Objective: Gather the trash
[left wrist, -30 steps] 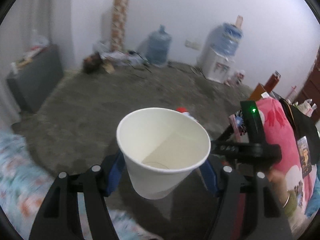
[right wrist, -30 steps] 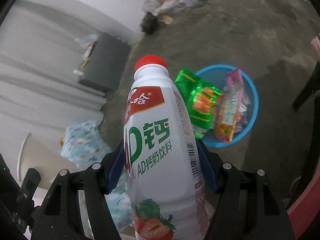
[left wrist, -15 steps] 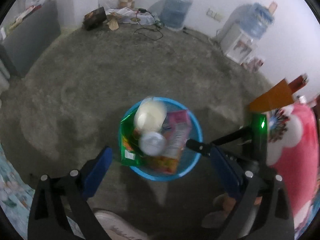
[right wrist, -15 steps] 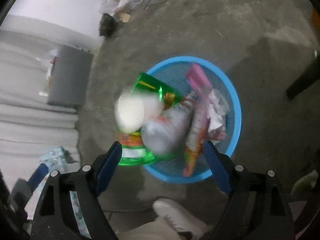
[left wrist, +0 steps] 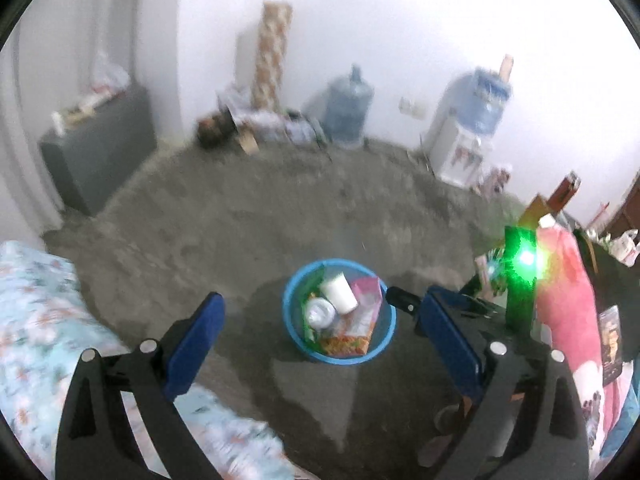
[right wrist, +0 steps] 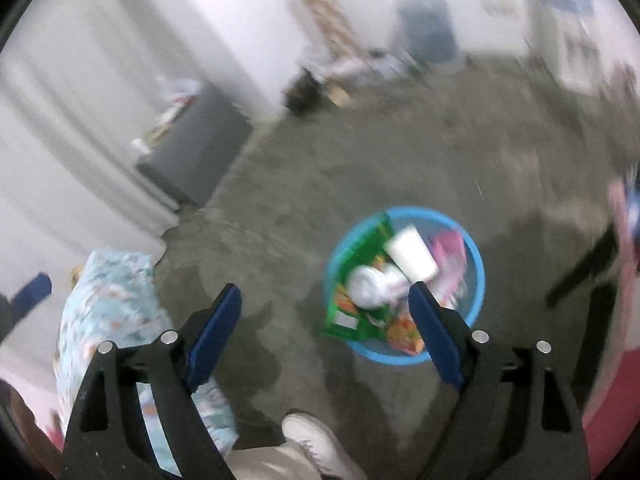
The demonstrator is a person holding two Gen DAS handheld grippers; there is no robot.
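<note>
A blue basket (left wrist: 291, 322) stands on the grey floor; it also shows in the right wrist view (right wrist: 478, 268). In it lie a white paper cup (left wrist: 339, 298) (right wrist: 412, 254), a white drink bottle (left wrist: 319, 312) (right wrist: 370, 280), a green wrapper (right wrist: 360, 248) and a pink packet (left wrist: 366, 300). My left gripper (left wrist: 320, 314) is open and empty, high above the basket. My right gripper (right wrist: 325, 304) is open and empty, above the floor just left of the basket.
A floral blanket (left wrist: 36, 320) lies at the lower left. A grey cabinet (left wrist: 100, 152), water jugs (left wrist: 348, 108) and a dispenser (left wrist: 464, 148) stand along the far wall. A pink cushion (left wrist: 568, 304) is at the right. A white shoe (right wrist: 316, 444) is below.
Both grippers let go: the cup and the bottle dropped into the blue basket. Both grippers then rose and tilted up from the basket, jaws staying open.
</note>
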